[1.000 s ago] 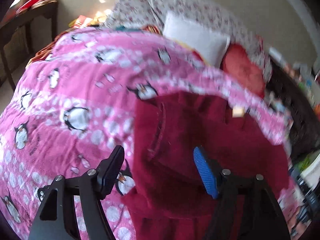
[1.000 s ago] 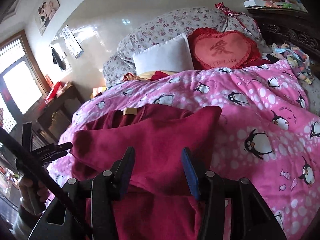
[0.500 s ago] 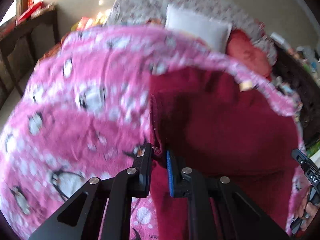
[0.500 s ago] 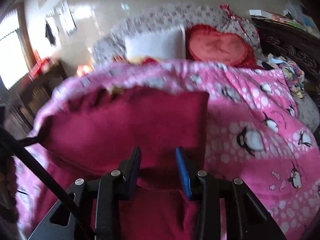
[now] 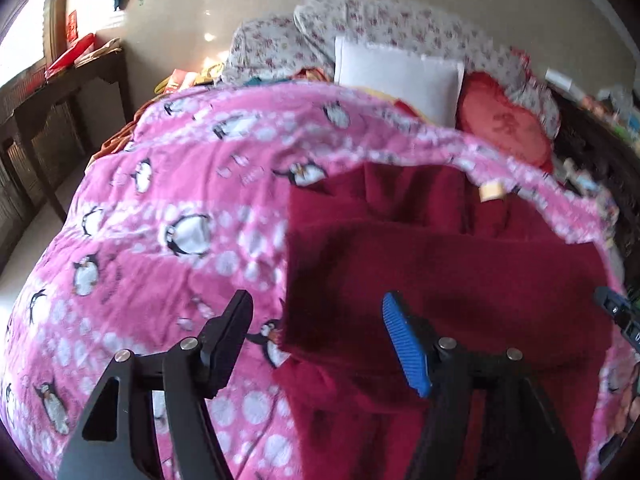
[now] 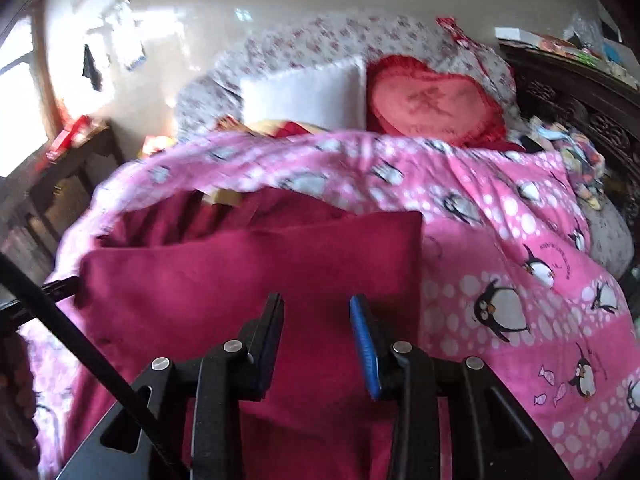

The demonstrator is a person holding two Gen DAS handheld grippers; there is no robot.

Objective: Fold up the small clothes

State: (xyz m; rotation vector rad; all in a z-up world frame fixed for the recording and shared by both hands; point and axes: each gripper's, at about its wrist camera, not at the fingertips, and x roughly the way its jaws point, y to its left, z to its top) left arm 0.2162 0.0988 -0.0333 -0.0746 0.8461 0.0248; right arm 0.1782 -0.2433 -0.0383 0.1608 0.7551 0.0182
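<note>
A dark red fleece garment [image 5: 460, 272] lies folded over on itself on the pink penguin blanket [image 5: 160, 200], with a tan label [image 5: 492, 192] at its far edge. My left gripper [image 5: 316, 316] hovers over the garment's near left corner. Its jaws are opening wide, and the cloth edge lies between them untouched. In the right wrist view the garment [image 6: 260, 264] fills the middle. My right gripper [image 6: 318, 312] sits over its folded layer with the jaws partly apart and red cloth showing between them. Whether the pads press on that cloth is unclear.
A white pillow [image 5: 396, 76] and a red heart cushion [image 6: 432, 104] lean on floral bedding at the head of the bed. A dark wooden table [image 5: 60, 92] stands to the left, and a carved dark headboard [image 6: 580, 100] to the right. Small clothes [image 6: 580, 160] are piled on the bed's right side.
Half a second ago the left gripper was pinched on the garment's left edge; it has let go and spread wide. The right gripper's jaws have narrowed since a second ago.
</note>
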